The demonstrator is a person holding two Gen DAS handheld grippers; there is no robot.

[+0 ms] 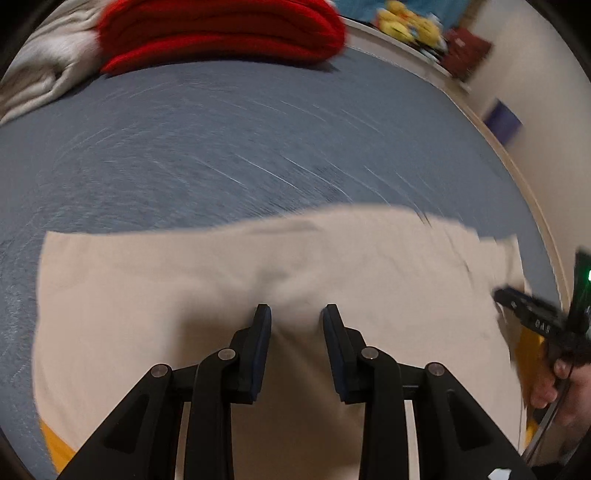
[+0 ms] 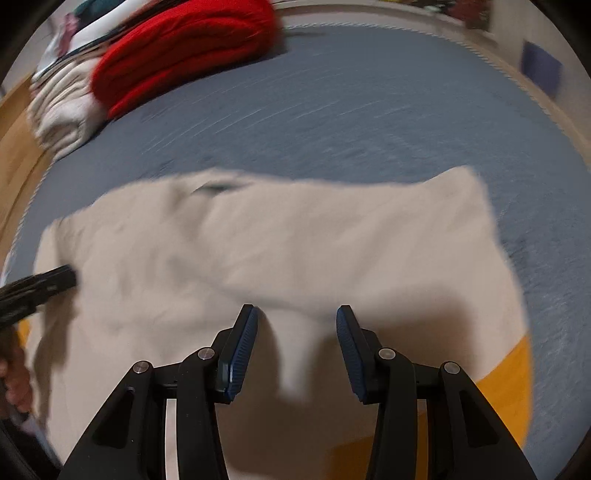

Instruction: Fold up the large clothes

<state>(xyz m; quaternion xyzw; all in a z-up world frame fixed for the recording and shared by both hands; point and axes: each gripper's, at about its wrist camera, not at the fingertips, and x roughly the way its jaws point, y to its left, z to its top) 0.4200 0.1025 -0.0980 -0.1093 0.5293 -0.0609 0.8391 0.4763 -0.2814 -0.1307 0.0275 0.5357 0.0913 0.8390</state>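
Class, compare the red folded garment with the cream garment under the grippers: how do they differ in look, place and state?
The red garment is bright red; the cream garment is pale beige. The red garment sits folded in a thick bundle at the far end of the bed; the cream garment lies spread flat at the near end. The red garment is away from both grippers; the cream garment lies below the open left gripper and right gripper. Both rest on the grey-blue bed.

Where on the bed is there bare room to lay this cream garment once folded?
The widest bare patch is the blue sheet between the cream garment and the red pile. It runs on to the bed's right edge. The far left corner is crowded: red pile plus a folded white stack.
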